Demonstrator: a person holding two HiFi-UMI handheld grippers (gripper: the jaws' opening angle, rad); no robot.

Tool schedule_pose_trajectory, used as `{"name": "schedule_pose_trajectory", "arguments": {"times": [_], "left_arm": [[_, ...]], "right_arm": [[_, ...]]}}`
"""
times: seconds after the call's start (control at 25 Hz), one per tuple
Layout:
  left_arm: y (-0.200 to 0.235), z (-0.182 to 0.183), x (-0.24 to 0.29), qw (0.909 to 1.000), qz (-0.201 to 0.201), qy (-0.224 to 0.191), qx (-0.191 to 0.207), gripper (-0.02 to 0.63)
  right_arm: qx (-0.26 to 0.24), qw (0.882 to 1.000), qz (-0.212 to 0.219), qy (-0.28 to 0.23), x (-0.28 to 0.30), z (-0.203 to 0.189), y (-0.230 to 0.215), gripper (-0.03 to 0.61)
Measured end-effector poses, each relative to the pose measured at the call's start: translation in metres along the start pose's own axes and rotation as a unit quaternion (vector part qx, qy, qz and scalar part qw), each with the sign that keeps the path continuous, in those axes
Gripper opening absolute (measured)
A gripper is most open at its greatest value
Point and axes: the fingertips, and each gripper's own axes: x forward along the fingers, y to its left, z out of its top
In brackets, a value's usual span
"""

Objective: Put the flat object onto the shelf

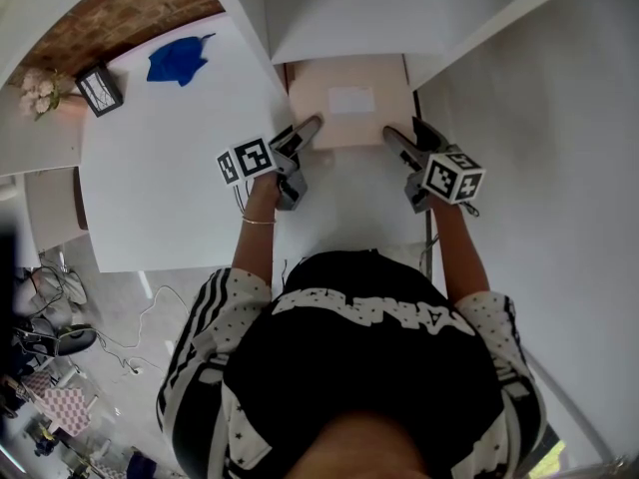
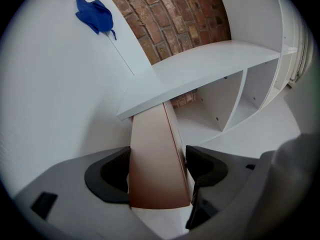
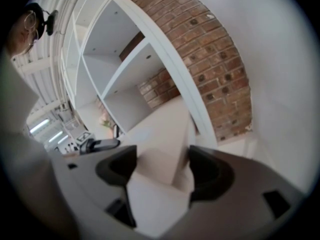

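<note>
White shelf (image 1: pixel 339 13) at twelve o'clock faces the flat box (image 1: pixel 347 108), which the left gripper (image 1: pixel 303 133) and right gripper (image 1: pixel 397 138) each clamp by a side, so uneven pushing could seemingly jam it.

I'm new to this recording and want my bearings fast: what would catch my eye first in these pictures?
The flat pale pink cardboard box at top centre stands out first. The left gripper and the right gripper grip its near corners, and its far end is tucked under the white shelf board. Next comes the crumpled blue cloth, lying on the white table at upper left.
</note>
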Motion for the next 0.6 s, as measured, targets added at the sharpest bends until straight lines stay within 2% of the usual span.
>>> {"name": "schedule_pose_trajectory", "arguments": {"times": [0.6], "left_arm": [[0.002,0.010,0.010,0.9999,0.005,-0.010,0.001,0.365]], "right_arm": [[-0.002,1.000,-0.012,-0.002,0.011,0.010,-0.008,0.342]]}}
